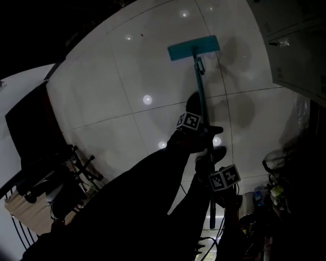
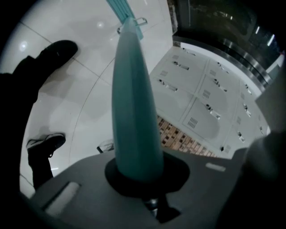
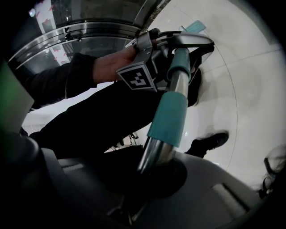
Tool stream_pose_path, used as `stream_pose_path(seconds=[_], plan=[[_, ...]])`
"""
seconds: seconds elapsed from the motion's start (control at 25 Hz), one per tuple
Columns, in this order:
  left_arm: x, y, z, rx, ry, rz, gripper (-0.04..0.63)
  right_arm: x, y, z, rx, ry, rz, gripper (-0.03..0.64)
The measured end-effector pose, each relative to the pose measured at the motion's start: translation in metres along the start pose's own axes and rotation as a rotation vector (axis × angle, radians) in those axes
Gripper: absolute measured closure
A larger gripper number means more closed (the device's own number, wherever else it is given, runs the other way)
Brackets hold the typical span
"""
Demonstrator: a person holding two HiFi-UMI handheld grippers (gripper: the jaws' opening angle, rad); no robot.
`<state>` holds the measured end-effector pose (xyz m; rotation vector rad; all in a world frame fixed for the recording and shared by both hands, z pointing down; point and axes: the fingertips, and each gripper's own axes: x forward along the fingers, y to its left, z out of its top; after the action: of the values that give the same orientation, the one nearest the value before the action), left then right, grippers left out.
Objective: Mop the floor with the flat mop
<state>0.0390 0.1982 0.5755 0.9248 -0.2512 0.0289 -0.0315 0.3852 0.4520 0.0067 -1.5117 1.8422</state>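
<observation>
A flat mop with a teal head (image 1: 194,47) lies on the white tiled floor (image 1: 127,92), far ahead of me. Its teal pole (image 1: 200,92) runs back toward me. My left gripper (image 1: 196,127) is shut on the pole higher along it; in the left gripper view the teal pole (image 2: 134,103) rises straight out from between the jaws toward the mop head (image 2: 123,11). My right gripper (image 1: 216,181) is shut on the pole's lower end, where the teal sleeve (image 3: 172,112) gives way to bare metal (image 3: 154,154). The left gripper (image 3: 178,49) shows further up the pole.
White lockers (image 1: 293,46) stand at the right, and a dark cluttered rack (image 1: 51,173) at the left. My shoes (image 1: 193,104) are on the tiles beside the pole. Bottles and clutter (image 1: 270,199) sit at the lower right. Cables (image 1: 204,244) lie near my feet.
</observation>
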Motion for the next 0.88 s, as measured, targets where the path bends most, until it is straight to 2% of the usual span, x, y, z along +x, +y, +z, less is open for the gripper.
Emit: stream_pose_path(seconds=[0.36,0.56,0.72,0.88], plan=[[-0.033,-0.083,0.127,0.050,-0.025,-0.023,0.574,-0.036,0.026,0.147,-0.011,-0.054,0.000,0.581],[-0.044,-0.122,0.196,0.093,-0.058,-0.045,0.572,-0.054,0.026,0.220,-0.028,-0.071,-0.036,0.583],[-0.044,-0.143,0.236,0.115,-0.111,-0.062,0.574,-0.069,0.019,0.257,-0.043,-0.074,-0.058,0.584],[-0.044,-0.157,0.249,0.127,-0.147,-0.090,0.574,-0.078,0.020,0.268,-0.062,-0.074,-0.065,0.584]])
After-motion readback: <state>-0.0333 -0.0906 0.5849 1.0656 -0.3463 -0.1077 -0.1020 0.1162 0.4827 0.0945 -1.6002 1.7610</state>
